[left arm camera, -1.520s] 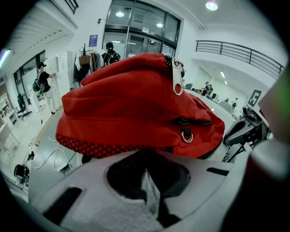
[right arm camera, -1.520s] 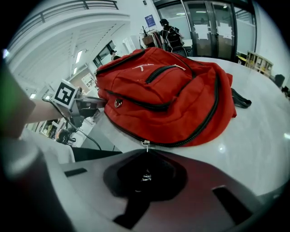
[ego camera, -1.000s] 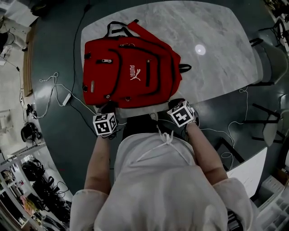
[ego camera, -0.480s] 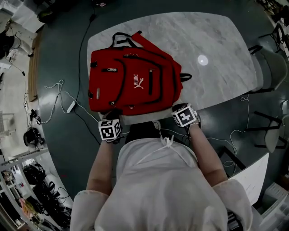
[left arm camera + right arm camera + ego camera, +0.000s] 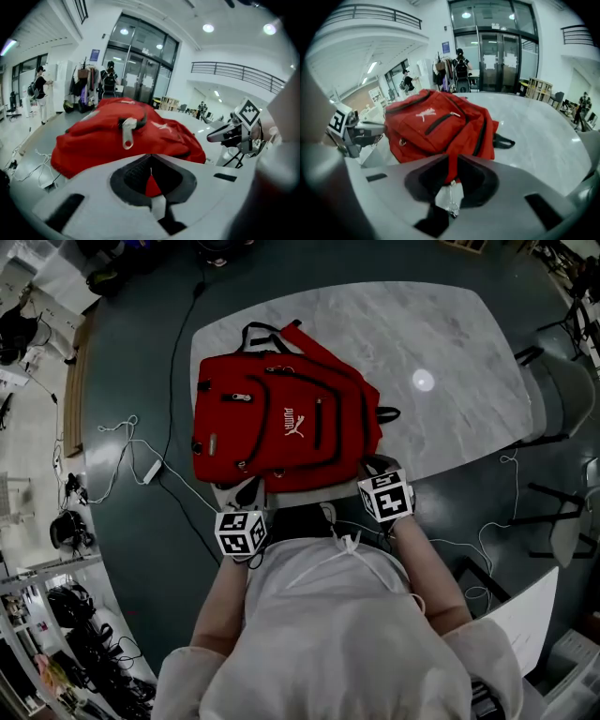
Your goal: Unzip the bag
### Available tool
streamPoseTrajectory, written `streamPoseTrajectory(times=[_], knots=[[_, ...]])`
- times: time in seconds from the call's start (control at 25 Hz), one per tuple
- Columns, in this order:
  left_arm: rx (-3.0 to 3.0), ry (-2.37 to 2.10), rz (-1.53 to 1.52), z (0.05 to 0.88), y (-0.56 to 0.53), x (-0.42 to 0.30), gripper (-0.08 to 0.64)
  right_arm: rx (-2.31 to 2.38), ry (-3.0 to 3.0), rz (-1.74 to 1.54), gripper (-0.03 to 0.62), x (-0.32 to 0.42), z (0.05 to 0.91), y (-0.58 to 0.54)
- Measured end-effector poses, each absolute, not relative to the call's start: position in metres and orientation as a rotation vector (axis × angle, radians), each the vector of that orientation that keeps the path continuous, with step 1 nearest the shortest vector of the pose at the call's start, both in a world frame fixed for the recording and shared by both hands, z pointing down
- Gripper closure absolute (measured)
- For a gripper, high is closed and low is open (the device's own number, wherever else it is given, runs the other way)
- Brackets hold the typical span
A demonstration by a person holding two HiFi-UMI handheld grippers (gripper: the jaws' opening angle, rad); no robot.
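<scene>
A red backpack (image 5: 281,427) lies flat on the marble table (image 5: 450,334), its bottom edge toward me. My left gripper (image 5: 246,491) sits at that edge's left end; in the left gripper view (image 5: 151,164) its jaws meet in a thin seam, with the backpack (image 5: 93,140) and a silver zipper pull (image 5: 127,133) just ahead. My right gripper (image 5: 375,470) is at the bottom right corner. In the right gripper view (image 5: 450,164) a strip of red fabric fills the narrow gap between its jaws, and a small metal piece hangs below it.
White cables (image 5: 122,442) trail over the dark floor left of the table. A grey chair (image 5: 562,390) stands at the table's right end. Glass doors and a few people show far behind the backpack (image 5: 436,126).
The head view has shifted, so backpack and table sit lower in frame. Both grippers stay at the backpack's bottom edge; the left marker cube has drawn slightly back toward me.
</scene>
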State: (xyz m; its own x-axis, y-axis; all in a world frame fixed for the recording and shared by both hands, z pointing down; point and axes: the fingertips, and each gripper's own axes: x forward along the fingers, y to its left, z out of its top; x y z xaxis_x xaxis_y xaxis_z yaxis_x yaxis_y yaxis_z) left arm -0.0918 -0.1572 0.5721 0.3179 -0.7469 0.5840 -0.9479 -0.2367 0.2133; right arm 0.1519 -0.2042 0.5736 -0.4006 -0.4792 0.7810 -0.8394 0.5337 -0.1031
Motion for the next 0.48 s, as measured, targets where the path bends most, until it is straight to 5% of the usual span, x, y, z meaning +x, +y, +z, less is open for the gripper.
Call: streamPoseTrajectory(times=[0.48], knots=[[2.511, -1.437, 0.109, 0.384, -0.241, 0.0, 0.538, 1.208, -2.408, 0.487, 0.557, 0.107, 0.427, -0.247]])
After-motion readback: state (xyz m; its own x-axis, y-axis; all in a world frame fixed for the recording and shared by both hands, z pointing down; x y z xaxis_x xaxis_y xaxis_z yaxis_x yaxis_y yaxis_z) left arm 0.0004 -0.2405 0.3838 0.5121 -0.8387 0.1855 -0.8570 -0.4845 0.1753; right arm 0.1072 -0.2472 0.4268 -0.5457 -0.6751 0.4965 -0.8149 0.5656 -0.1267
